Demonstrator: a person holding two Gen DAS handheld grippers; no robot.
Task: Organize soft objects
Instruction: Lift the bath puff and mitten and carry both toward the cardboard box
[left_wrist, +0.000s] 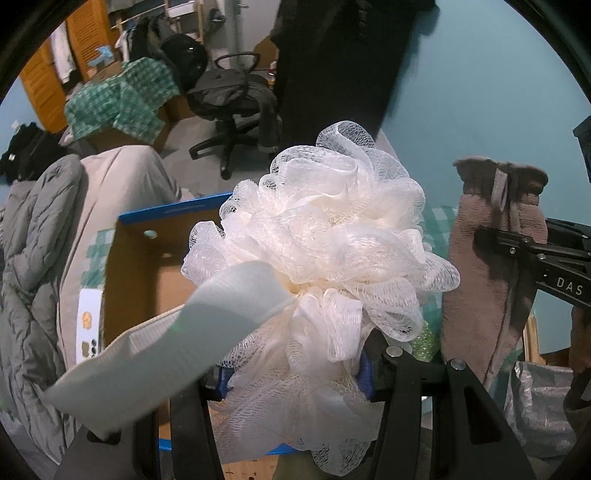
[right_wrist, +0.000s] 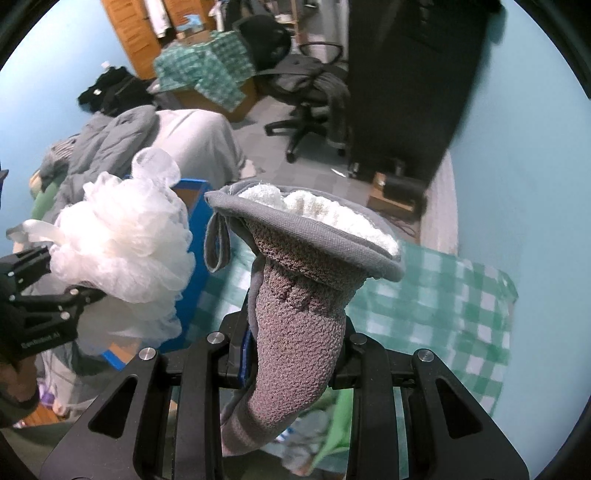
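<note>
Gripping — left gripper (left_wrist: 295, 373) the loofah (left_wrist: 325, 236), right gripper (right_wrist: 295, 354) the mitt (right_wrist: 299, 295).

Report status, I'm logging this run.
Left gripper shut on white mesh loofah. Right gripper shut on grey mitt. Cardboard box ahead, nothing blocking.

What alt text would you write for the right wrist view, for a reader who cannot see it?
The right hand-held gripper is shut on a grey-brown oven mitt with a white lining, held upright above a green checked cloth. At left, the left hand-held gripper holds a white mesh bath pouf near a blue-edged cardboard box.
</note>
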